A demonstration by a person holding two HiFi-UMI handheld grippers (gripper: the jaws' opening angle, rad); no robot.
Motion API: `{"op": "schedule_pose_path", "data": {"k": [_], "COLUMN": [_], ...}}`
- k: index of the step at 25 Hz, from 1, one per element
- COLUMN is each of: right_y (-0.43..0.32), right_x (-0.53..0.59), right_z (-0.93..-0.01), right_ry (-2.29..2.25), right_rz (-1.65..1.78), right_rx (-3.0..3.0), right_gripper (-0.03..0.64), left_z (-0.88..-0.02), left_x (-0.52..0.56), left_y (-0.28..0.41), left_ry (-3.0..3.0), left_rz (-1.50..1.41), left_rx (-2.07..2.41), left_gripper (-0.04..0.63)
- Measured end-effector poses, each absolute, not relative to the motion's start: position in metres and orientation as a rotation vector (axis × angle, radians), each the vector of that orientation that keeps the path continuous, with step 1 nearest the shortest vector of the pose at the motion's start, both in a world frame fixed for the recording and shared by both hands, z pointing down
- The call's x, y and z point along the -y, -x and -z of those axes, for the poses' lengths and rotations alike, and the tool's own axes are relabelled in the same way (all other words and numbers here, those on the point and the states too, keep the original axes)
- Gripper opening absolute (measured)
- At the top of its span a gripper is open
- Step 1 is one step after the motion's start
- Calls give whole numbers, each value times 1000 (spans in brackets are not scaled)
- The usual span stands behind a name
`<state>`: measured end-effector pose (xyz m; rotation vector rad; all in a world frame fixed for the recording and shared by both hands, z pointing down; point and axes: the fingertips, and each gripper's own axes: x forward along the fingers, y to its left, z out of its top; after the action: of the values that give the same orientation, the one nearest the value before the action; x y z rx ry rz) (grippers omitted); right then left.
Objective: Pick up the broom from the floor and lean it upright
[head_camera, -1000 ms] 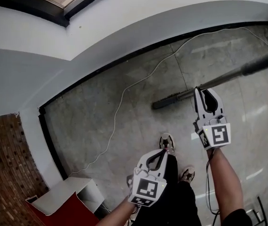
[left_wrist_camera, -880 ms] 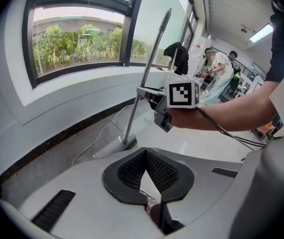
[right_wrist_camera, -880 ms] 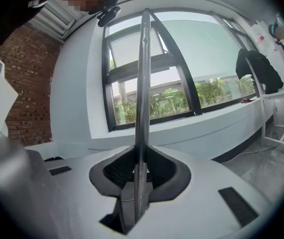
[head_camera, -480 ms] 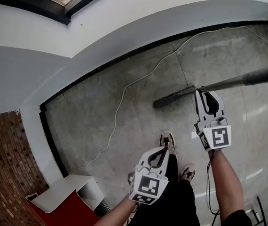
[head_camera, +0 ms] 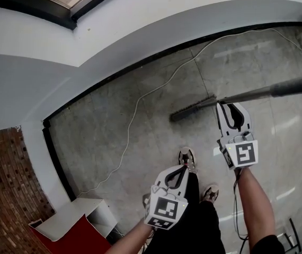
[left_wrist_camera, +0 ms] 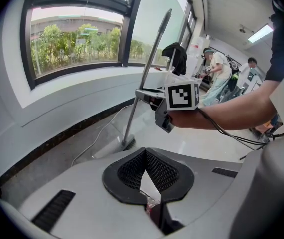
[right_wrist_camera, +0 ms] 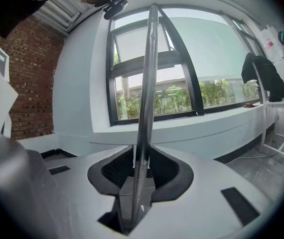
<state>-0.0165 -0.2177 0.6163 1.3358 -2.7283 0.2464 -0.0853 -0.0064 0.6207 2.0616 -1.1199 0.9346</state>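
Observation:
The broom stands tilted, its dark brush head (head_camera: 192, 110) on the concrete floor and its long grey handle (head_camera: 270, 92) rising toward the right. My right gripper (head_camera: 226, 105) has the handle (right_wrist_camera: 147, 83) between its pads. Its jaws have just been opening, and a thin gap shows beside the handle, so they stand open around it. In the left gripper view the broom handle (left_wrist_camera: 149, 68) leans up past the window with the right gripper (left_wrist_camera: 147, 94) at its middle. My left gripper (head_camera: 184, 169) hangs lower by the person's legs, shut and empty.
A white cable (head_camera: 140, 102) snakes over the floor toward the curved white wall (head_camera: 140, 41) with its black skirting. A white-and-red box (head_camera: 77, 224) sits bottom left beside a brick wall (head_camera: 2, 184). The person's shoes (head_camera: 187, 157) are below the broom. People stand far off (left_wrist_camera: 216, 73).
The handle's far end has swung lower in the head view while the brush head stayed put on the floor. The right gripper's tips now sit just under the handle. The left gripper has kept still.

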Motion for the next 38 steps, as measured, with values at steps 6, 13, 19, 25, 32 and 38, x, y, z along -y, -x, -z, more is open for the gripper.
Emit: {"op": "schedule_pose_path", "data": {"k": [6, 13, 19, 25, 32, 38], "right_y": [11, 5, 0, -2, -3, -6], "right_x": [217, 218, 214, 206, 193, 187], "right_z": [-627, -631, -633, -634, -633, -628], "right_ry": [-1304, -1312, -1296, -1270, -1231, -1201], "right_rz": [-321, -365, -383, -313, -309, -265], "right_rx": [2647, 2610, 2608, 2683, 2652, 2681], "right_gripper": [97, 101, 124, 138, 146, 146], "left_z": [-620, -621, -619, -620, -618, -610], "left_x": [7, 4, 4, -2, -7, -4], "left_y": [82, 79, 78, 71, 68, 60], "left_ry": [-2061, -2064, -2065, -2066, -2063, -2081], "left_rz": [-929, -931, -927, -932, -919, -913], "left_rx": [1122, 1114, 1119, 1111, 1123, 1118], "left_gripper": [3, 3, 3, 3, 3, 3]}}
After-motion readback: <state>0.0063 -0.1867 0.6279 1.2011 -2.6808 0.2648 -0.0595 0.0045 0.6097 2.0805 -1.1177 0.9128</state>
